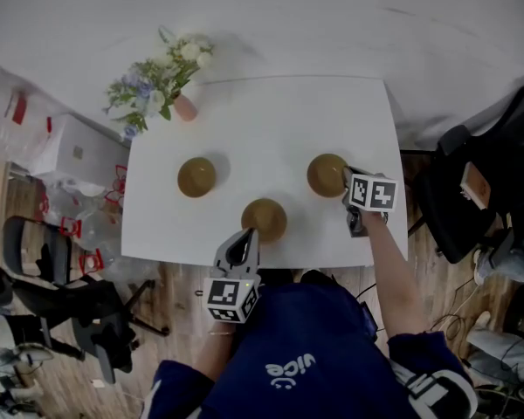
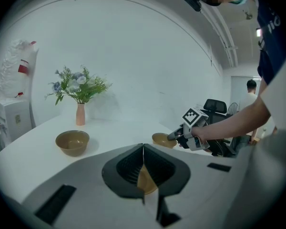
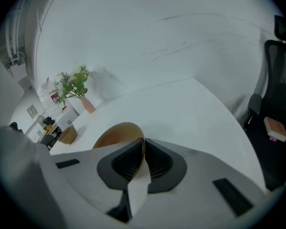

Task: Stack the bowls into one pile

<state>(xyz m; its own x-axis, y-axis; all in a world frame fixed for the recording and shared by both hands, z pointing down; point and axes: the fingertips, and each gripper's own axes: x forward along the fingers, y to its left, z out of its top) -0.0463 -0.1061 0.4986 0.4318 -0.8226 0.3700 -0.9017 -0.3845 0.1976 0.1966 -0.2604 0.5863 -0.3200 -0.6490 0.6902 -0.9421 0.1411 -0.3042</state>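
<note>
Three tan bowls sit on the white table [image 1: 244, 120]: a left bowl [image 1: 196, 176], a middle bowl [image 1: 264, 219] and a right bowl [image 1: 327, 175]. My left gripper [image 1: 246, 234] is at the middle bowl's near edge. In the left gripper view its jaws [image 2: 143, 149] are shut on that bowl's thin rim [image 2: 146, 179]. My right gripper [image 1: 348, 180] is shut on the right bowl's right rim. In the right gripper view, the bowl [image 3: 117, 133] shows just behind the pinched jaws [image 3: 144, 142]. The left bowl [image 2: 72, 142] stands free.
A pink vase of flowers [image 1: 185, 105] stands at the table's far left corner. A black office chair [image 1: 489, 182] is to the right of the table. Bags and boxes [image 1: 61, 155] and another chair [image 1: 35, 269] crowd the floor on the left.
</note>
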